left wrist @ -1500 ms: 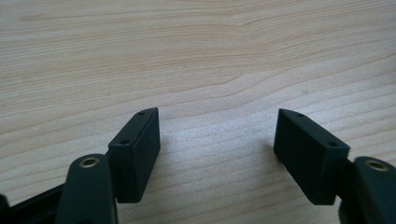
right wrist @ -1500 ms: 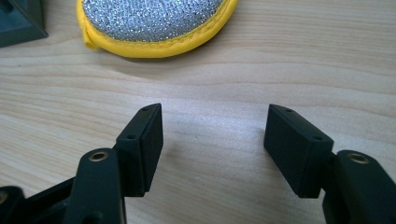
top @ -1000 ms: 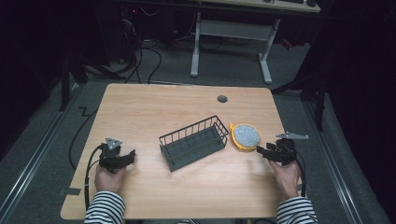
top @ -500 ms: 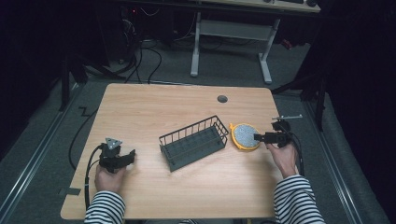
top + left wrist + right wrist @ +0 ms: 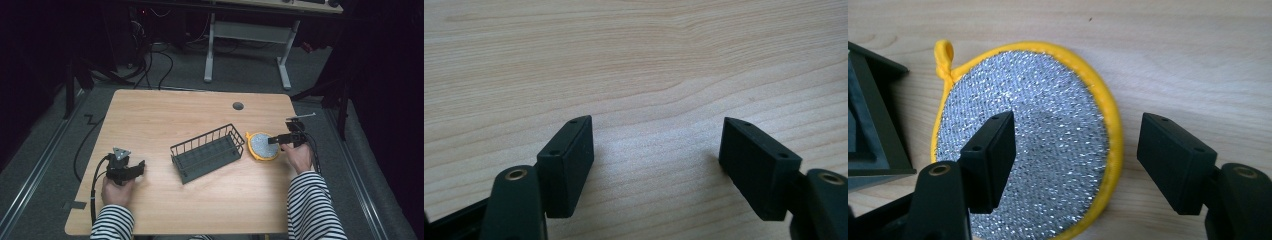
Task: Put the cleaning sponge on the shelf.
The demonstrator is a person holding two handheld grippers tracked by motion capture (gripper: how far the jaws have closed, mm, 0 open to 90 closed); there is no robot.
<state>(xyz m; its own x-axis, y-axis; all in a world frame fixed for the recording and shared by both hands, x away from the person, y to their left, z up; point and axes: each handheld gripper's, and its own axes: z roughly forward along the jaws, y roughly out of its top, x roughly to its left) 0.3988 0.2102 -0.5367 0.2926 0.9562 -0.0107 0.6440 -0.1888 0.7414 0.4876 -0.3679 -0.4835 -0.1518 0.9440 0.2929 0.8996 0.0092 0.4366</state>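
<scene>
The scrubber [image 5: 261,145] lay flat on the table [image 5: 165,115], just right of the basket [image 5: 207,159], its loop toward the basket — not yet lifted. By appearance the work was at its start: the reach was made, the grasp was not, and any carrying of the scrubber remained to be done. The right gripper [image 5: 1075,150] stood wide open over the scrubber's right edge, one jaw above the silver mesh and the other beyond the yellow rim; contact could not be confirmed, and it held nothing. The left gripper [image 5: 656,150], well left of the basket, rested low on bare wood — jaws wide apart, empty.
</scene>
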